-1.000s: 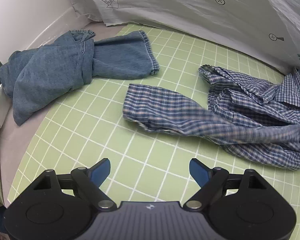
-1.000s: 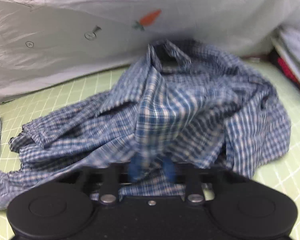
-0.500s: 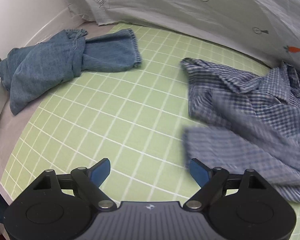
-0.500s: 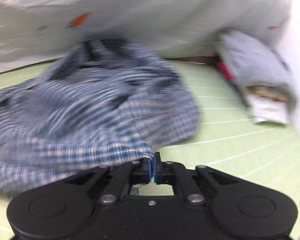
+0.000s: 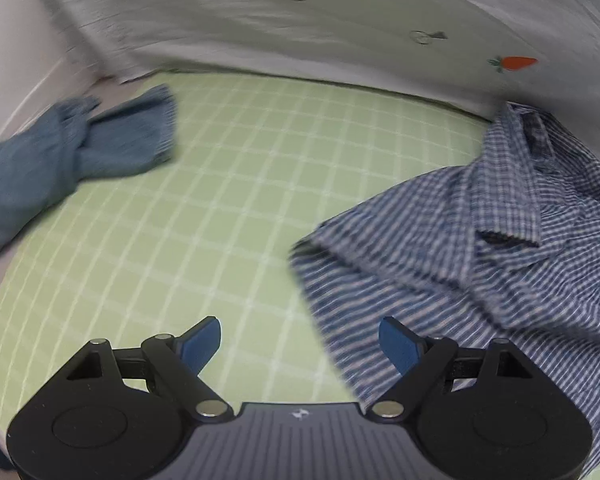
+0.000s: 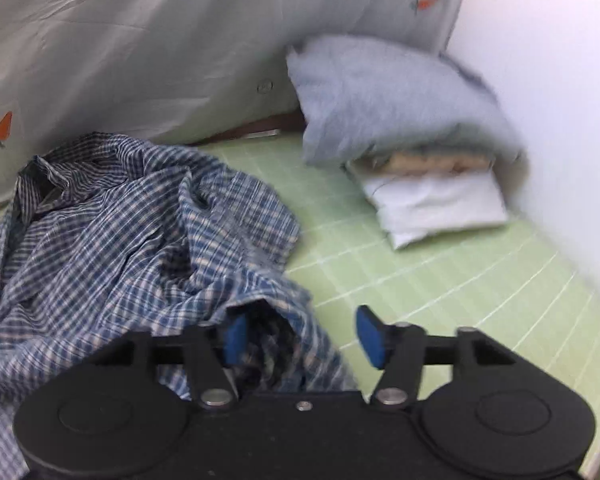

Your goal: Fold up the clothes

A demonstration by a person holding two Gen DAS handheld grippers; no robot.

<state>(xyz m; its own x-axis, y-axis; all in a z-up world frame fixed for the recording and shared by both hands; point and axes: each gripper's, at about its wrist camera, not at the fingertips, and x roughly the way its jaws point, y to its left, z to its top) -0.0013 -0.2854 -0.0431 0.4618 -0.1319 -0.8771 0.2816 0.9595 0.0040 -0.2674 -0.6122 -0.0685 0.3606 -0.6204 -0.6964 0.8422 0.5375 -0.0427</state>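
Both grippers empty rn. Left gripper (image 5: pixel 300 340) jaws spread wide, hovering over bare green grid mat (image 5: pixel 228 208), nothing between the pads. Right gripper (image 6: pixel 300 336) also spread, not clamped on anything. A ridge of the plaid shirt (image 6: pixel 132 232) sits bunched in the gap, against its left pad, but no grip.

Shirt = crumpled heap, collar up. From left gripper it's ahead and to the right, near edge running up beside the right finger. From right gripper it's ahead-left and under the body.

Denim piece (image 5: pixel 72 160) lies ahead-left of left gripper, well apart, also unfolded. Ahead-right of right gripper: stack of folded stuff (image 6: pixel 432 200) by the wall, grey on top, white at bottom. White sheet w/ carrot print (image 5: pixel 340 28) along the back.

Step, my read: shirt positioned mid-mat, not yet laid flat. No fold started.

Next needs: 2 grips on opposite edges, shoulders or hem corners, pull apart to flatten. Hem and corners buried in the pile, so finding a single layer is the hard bit. Frames are blurry, can't pick out seams.
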